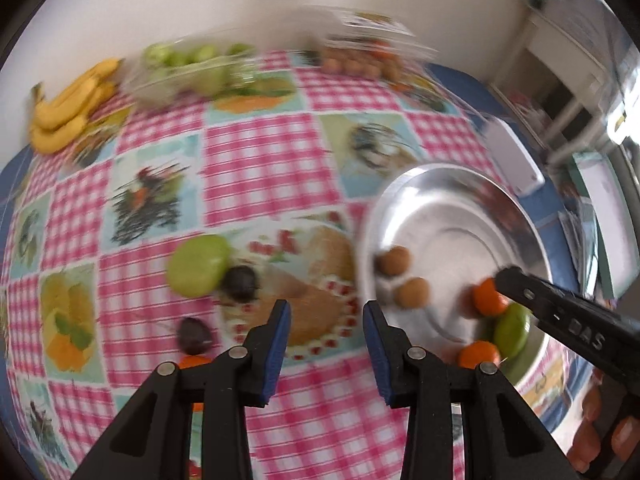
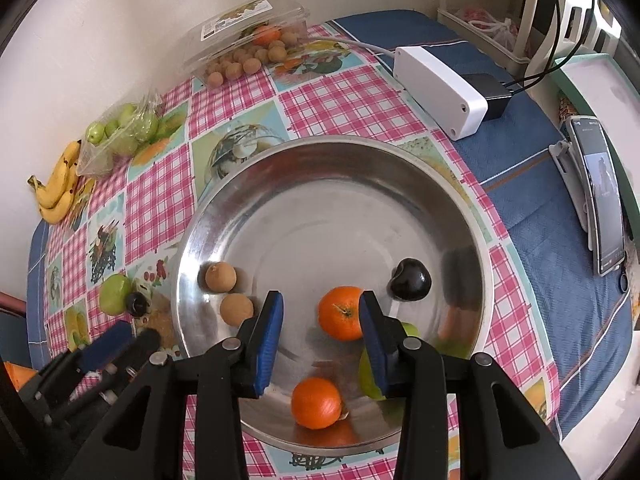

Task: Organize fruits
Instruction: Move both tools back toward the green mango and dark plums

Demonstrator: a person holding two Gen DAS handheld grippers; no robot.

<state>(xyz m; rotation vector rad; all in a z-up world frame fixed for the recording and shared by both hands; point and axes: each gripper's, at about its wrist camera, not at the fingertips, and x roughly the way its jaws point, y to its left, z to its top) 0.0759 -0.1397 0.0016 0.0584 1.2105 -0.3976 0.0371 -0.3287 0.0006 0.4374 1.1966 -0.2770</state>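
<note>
Holding my right gripper (image 2: 320,316) above the round shiny steel bowl (image 2: 224,208), I keep its blue-padded fingers spread apart with nothing pinched between them. Inside the bowl lie two small round oranges: one (image 2: 340,312) sits just beside my right finger, the other (image 2: 316,402) lies nearer the bowl's closest rim. A smooth green fruit (image 2: 370,376) is partly hidden behind my right finger. A dark glossy plum (image 2: 411,280) rests toward the bowl's right side, and two tan round longans (image 2: 220,276) lie close together on its left side.

My left gripper (image 1: 326,320) hangs over the pink checked tablecloth (image 1: 260,160) just left of the bowl, its fingers also spread and empty. On the cloth near it are a round green apple-like fruit (image 1: 196,264) touching a dark plum (image 1: 240,282), and another dark plum (image 1: 194,334) lies apart, closer to me. This view is blurred.
</note>
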